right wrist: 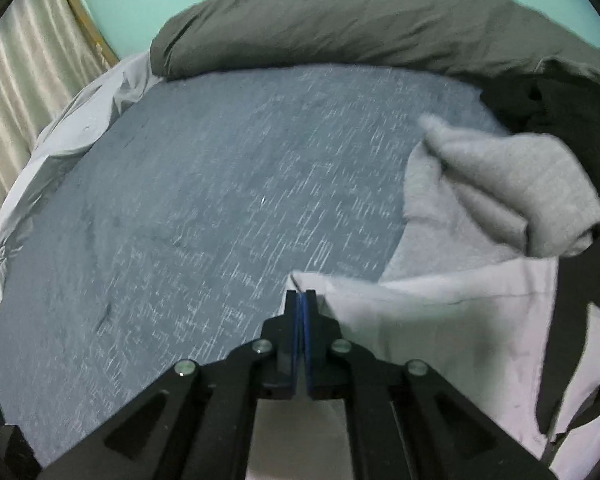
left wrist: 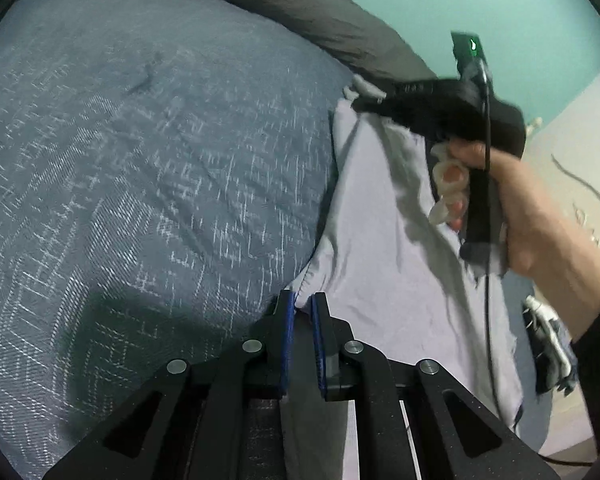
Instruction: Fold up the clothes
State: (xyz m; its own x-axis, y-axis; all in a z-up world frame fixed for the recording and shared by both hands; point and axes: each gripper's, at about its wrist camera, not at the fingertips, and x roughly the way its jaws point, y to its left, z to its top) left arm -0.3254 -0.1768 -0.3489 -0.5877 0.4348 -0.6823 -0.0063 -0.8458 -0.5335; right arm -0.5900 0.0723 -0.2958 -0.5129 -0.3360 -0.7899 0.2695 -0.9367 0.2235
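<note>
On the blue-grey bedspread (left wrist: pixel 140 168), in the left wrist view: a pale lilac garment (left wrist: pixel 380 248) lying along the right side, its near edge pinched between the blue pads of the left gripper (left wrist: pixel 303 304), narrowly parted by the cloth. Further off, the right gripper (left wrist: pixel 370 98) blurred, gripped by a hand (left wrist: pixel 512 208), its tips at the garment's far corner.

In the right wrist view: right gripper (right wrist: pixel 300 300) with pads pressed together on the lilac garment's corner (right wrist: pixel 440 340). Beyond, a grey knit piece (right wrist: pixel 500 192) crumpled on the bedspread (right wrist: pixel 220 200); a dark pillow (right wrist: pixel 360 28) at the head.
</note>
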